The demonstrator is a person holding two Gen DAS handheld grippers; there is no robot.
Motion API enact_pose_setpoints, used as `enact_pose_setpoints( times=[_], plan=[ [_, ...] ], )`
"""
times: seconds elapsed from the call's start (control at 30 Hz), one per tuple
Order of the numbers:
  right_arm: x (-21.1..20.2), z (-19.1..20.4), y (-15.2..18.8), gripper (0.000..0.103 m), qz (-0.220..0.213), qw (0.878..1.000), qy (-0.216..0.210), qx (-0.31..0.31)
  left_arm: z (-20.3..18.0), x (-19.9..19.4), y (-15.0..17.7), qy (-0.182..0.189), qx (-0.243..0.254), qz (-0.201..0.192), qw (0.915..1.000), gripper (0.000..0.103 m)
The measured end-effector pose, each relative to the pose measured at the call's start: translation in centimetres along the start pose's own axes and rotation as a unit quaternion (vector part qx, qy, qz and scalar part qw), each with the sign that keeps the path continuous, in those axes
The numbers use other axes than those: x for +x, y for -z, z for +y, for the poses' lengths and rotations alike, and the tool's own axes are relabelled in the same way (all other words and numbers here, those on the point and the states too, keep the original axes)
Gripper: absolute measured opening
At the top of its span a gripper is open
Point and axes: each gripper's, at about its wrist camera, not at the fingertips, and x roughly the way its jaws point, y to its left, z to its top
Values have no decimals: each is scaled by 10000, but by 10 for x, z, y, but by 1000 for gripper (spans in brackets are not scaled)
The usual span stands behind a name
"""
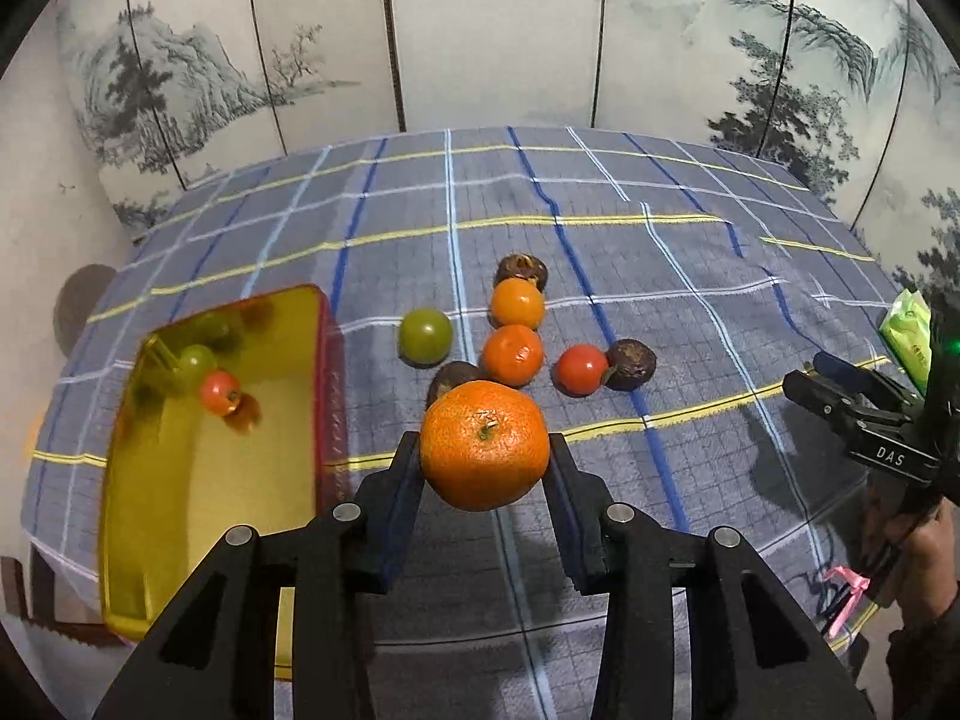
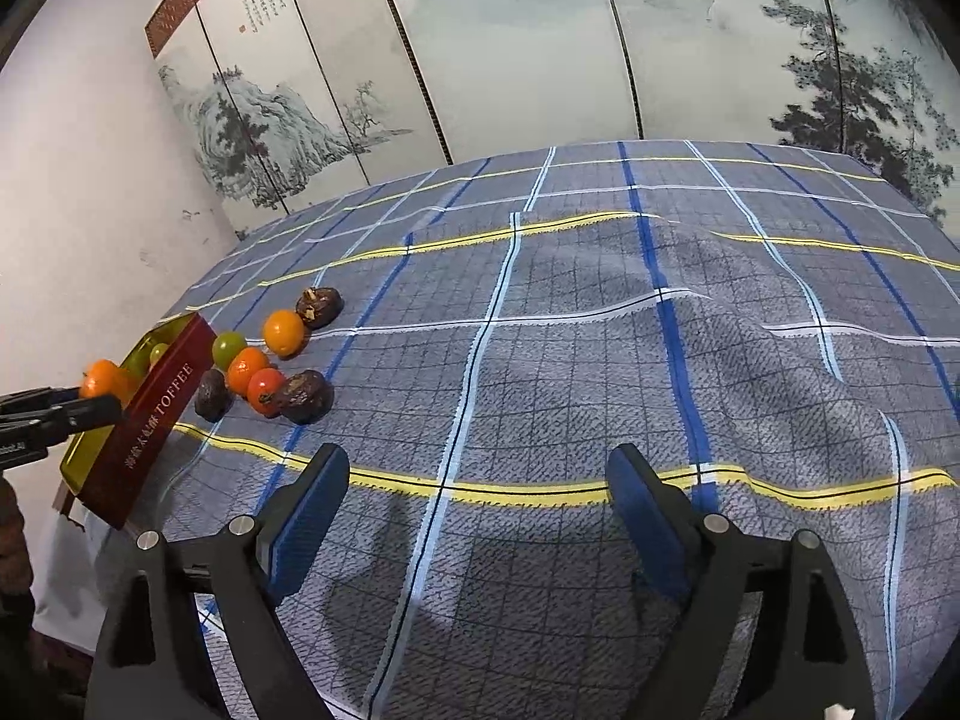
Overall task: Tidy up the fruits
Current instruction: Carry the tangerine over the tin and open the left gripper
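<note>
The fruits sit in a little bunch on the checked cloth (image 1: 690, 276), which is soft and woven with blue, white and yellow lines and has some bumps in it. A big round orange (image 1: 484, 445) with bumpy skin and a tiny green stem is pinched between the two blue pads of the left gripper (image 1: 485, 468), which is partly closed around it and holds it up off the cloth. Just past it, at 12 o'clock, lie a smaller orange (image 1: 513, 355), a smooth yellow-orange fruit (image 1: 517, 302), a shiny green fruit (image 1: 425, 336) at 11 o'clock and a red fruit (image 1: 579, 368) at 1 o'clock. Three dark brown wrinkly fruits lie among them: one (image 1: 521, 269) at the far end, one (image 1: 630, 362) touching the red fruit, and one (image 1: 451, 379) half hidden behind the big orange. At 9 o'clock is a shiny gold tin box (image 1: 144, 528), a rectangle with red sides, and inside it are a small red fruit (image 1: 219, 393) and a pale green one (image 1: 197, 360). The right gripper (image 2: 480, 501) has its blue pads spread wide apart and holds nothing; it hangs over bare cloth, well apart from the fruit. Behind the table stands a folding screen (image 1: 492, 30) painted with misty hills and trees.
</note>
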Motion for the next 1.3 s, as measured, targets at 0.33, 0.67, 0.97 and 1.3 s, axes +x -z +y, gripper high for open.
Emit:
enact_pose_setpoints(
  times=[0.33, 0.67, 0.97, 1.3],
  plan=[
    [5, 4, 0, 87, 88, 9998, 173, -107, 19, -16, -2, -207, -133, -188, 9995, 41],
    [9, 5, -1, 87, 165, 9993, 285, -165, 60, -9, 5, -627, -415, -117, 9971, 41],
    [12, 5, -1, 87, 228, 9989, 361, -196, 114, 10, 17, -1036, -839, 110, 9910, 41],
    [14, 6, -1, 87, 264, 9987, 393, -203, 173, 24, 28, -1399, -1196, 360, 9823, 41]
  ],
)
